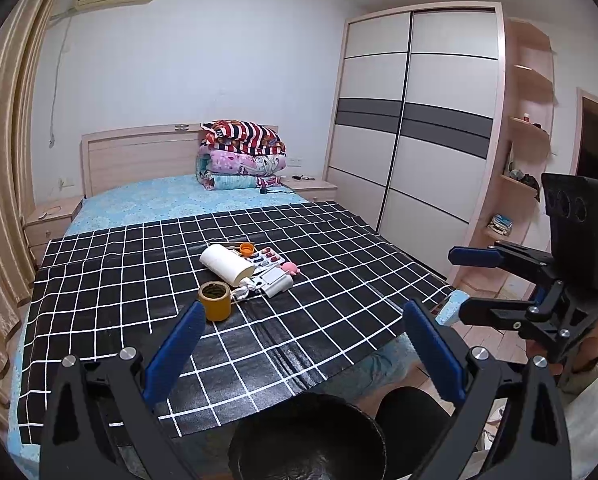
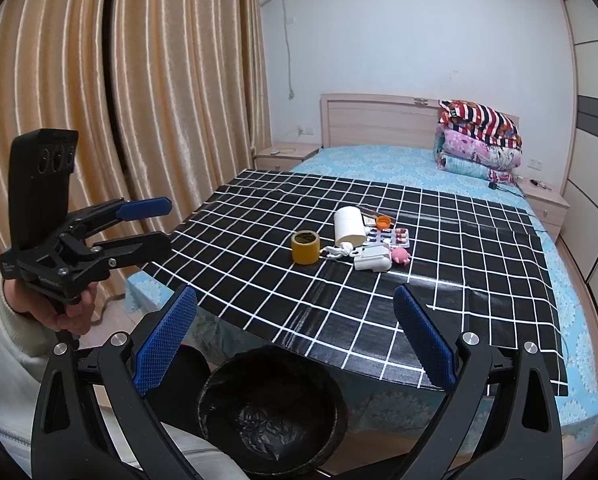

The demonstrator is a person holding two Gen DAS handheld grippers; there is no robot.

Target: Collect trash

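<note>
A small heap of items lies mid-cloth on the bed: a white paper roll, a yellow tape roll, an orange cap, a pill blister, a pink toy, a white box and a crumpled white scrap. A black-lined bin stands on the floor below both grippers. My left gripper and right gripper are open and empty, held short of the bed's near edge.
A black grid-patterned cloth covers the near half of the blue bed. Folded quilts are stacked at the headboard. A wardrobe stands to the right, curtains to the left. A person's dark knee is beside the bin.
</note>
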